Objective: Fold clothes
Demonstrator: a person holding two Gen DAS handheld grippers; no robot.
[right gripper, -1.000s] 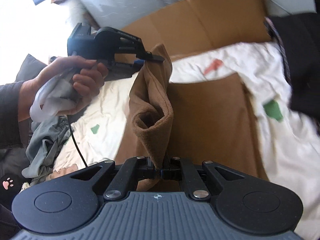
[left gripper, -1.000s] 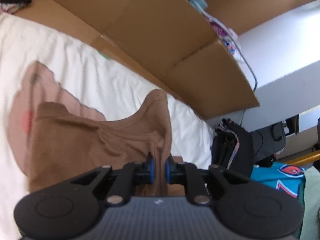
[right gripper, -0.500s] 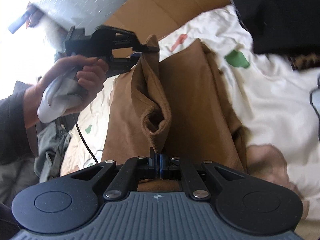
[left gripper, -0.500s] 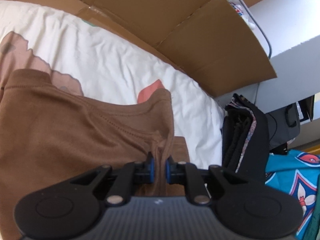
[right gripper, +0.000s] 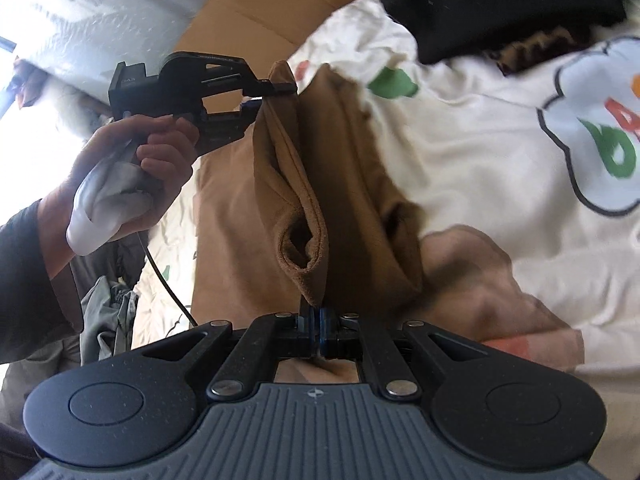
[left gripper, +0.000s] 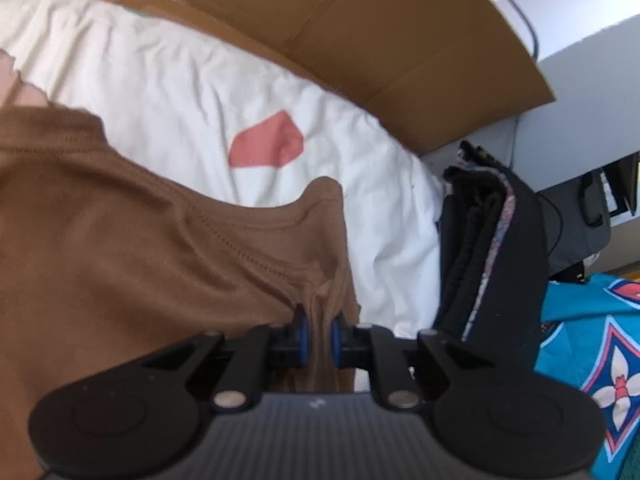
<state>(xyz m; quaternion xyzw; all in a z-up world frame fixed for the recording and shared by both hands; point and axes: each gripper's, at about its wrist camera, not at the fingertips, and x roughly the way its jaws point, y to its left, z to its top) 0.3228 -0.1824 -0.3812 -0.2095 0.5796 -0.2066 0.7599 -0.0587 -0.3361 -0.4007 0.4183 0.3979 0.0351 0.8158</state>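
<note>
A brown garment [left gripper: 132,264] lies partly on the white patterned bedsheet [left gripper: 192,92]. My left gripper [left gripper: 319,338] is shut on a bunched corner of it near the hemmed edge. In the right wrist view the same brown garment [right gripper: 352,184] hangs as a folded strip between both grippers. My right gripper [right gripper: 319,330] is shut on its near end. The left gripper [right gripper: 286,89], held by a hand [right gripper: 132,168], pinches the far corner above the sheet [right gripper: 480,132].
A flattened cardboard box [left gripper: 360,28] lies along the far side of the bed. A stack of dark folded clothes [left gripper: 492,256] stands at the sheet's right edge, with a teal patterned cloth [left gripper: 592,344] beyond. A grey garment [right gripper: 108,316] lies at the left.
Both grippers have sunk toward the bed with the brown garment. The right gripper has rolled, and more of the garment now rests on the sheet.
</note>
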